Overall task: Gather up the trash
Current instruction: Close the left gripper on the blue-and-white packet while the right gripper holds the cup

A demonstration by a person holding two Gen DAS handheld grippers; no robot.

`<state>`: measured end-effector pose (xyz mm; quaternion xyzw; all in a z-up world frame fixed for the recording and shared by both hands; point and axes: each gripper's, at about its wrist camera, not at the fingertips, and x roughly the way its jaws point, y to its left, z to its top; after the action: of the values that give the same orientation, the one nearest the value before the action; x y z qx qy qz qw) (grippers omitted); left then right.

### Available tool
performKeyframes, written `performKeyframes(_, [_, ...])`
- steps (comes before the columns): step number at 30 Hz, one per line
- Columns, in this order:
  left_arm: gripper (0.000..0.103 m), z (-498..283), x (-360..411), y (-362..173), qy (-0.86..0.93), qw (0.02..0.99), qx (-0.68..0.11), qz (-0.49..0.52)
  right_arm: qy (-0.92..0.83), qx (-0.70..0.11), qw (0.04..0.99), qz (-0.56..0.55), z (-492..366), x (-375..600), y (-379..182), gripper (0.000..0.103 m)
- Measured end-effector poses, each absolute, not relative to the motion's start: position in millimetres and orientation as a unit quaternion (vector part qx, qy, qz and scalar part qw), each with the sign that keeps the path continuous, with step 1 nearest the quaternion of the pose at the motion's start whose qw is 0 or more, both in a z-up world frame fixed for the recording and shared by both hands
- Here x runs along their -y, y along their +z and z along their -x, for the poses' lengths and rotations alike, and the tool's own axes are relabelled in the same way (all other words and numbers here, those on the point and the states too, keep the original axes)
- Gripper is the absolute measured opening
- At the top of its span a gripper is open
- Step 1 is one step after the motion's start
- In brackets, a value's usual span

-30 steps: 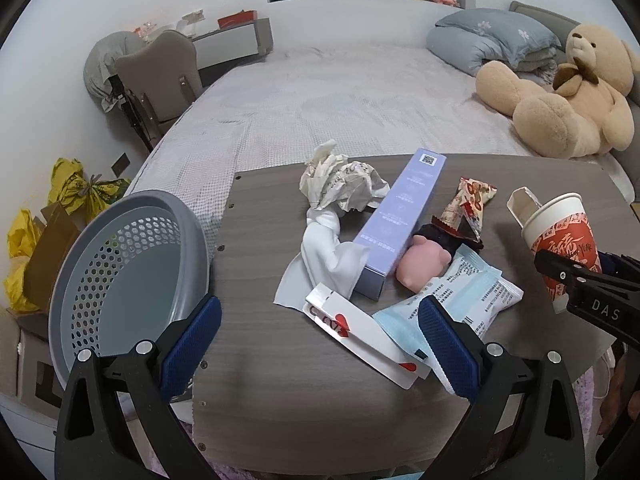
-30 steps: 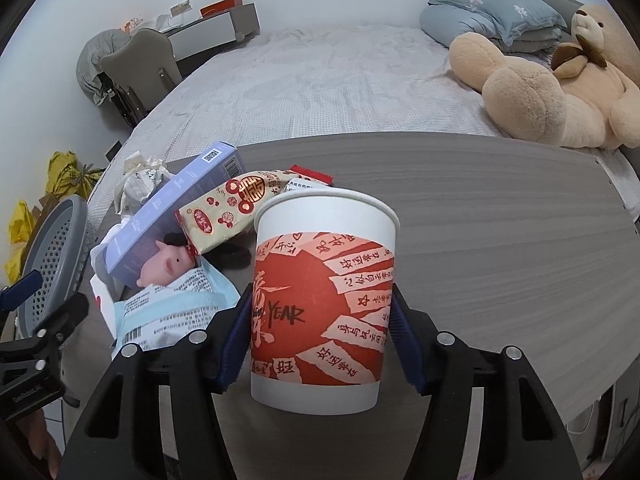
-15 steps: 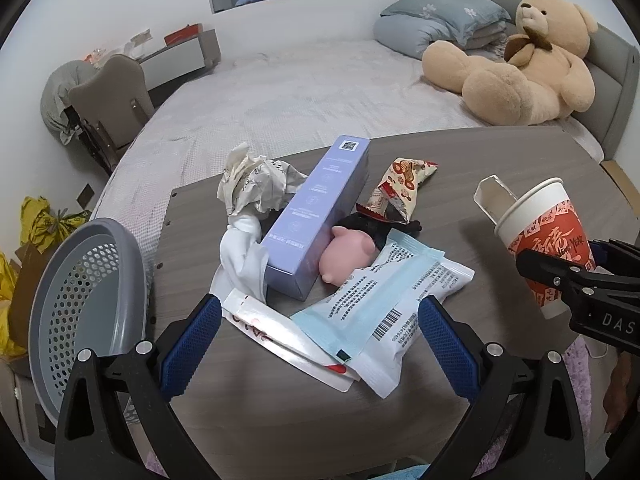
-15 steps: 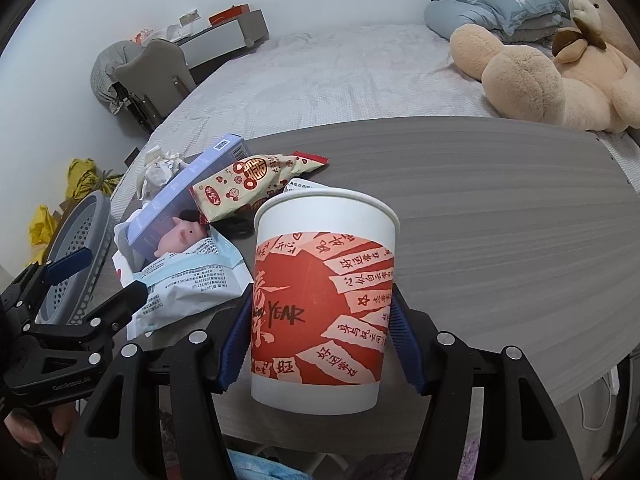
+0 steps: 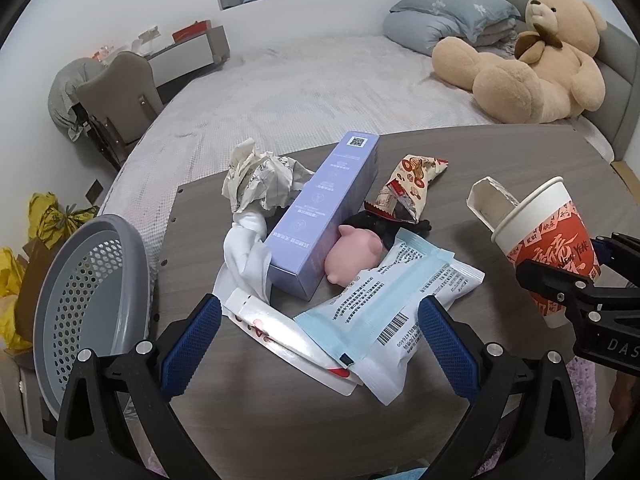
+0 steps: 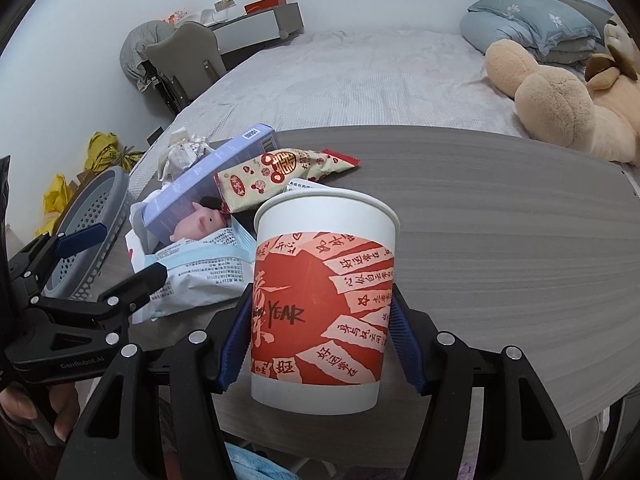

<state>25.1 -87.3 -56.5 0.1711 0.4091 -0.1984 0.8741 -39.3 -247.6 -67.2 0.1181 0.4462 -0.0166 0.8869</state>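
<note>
My right gripper (image 6: 320,312) is shut on a red-and-white paper cup (image 6: 320,300), held above the table's near edge; a torn white card (image 5: 488,204) sticks out of the cup's rim. My left gripper (image 5: 320,308) is open, hovering over the near end of a trash pile. The pile holds a blue-and-white packet (image 5: 396,312), a white sachet (image 5: 280,336), a purple box (image 5: 324,216), crumpled paper (image 5: 260,184), a white tissue (image 5: 248,248), a snack wrapper (image 5: 408,184) and a pink pig toy (image 5: 352,252). A grey perforated basket (image 5: 92,292) stands left of the table.
The grey wooden table (image 6: 500,220) runs bare to the right of the pile. Behind it lies a bed (image 5: 320,92) with a large teddy bear (image 5: 532,64) and pillows. A chair (image 5: 116,96) and yellow bags (image 5: 48,216) stand at the left.
My left gripper has moved right, from beside the basket to over the pile, then stopped. The right gripper has kept hold of the cup and rolled slightly.
</note>
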Motion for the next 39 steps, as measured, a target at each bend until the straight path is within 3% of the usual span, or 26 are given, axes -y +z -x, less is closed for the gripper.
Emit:
performKeyframes(36, [0.097,-23,133,-84,-0.265,0.833,-0.439,-0.208,-0.037,-0.438,0.883,-0.164,66,278,-76,0.061])
performKeyframes(38, [0.095,-24,134,-87,-0.263,0.831,-0.443,-0.208,-0.036,-0.438,0.883,-0.164,66,279,-76,0.061])
performKeyframes(39, [0.089,-25,134,-87,-0.263,0.83,-0.446,-0.206,-0.036,-0.438,0.883,-0.165,66,279,-75,0.061])
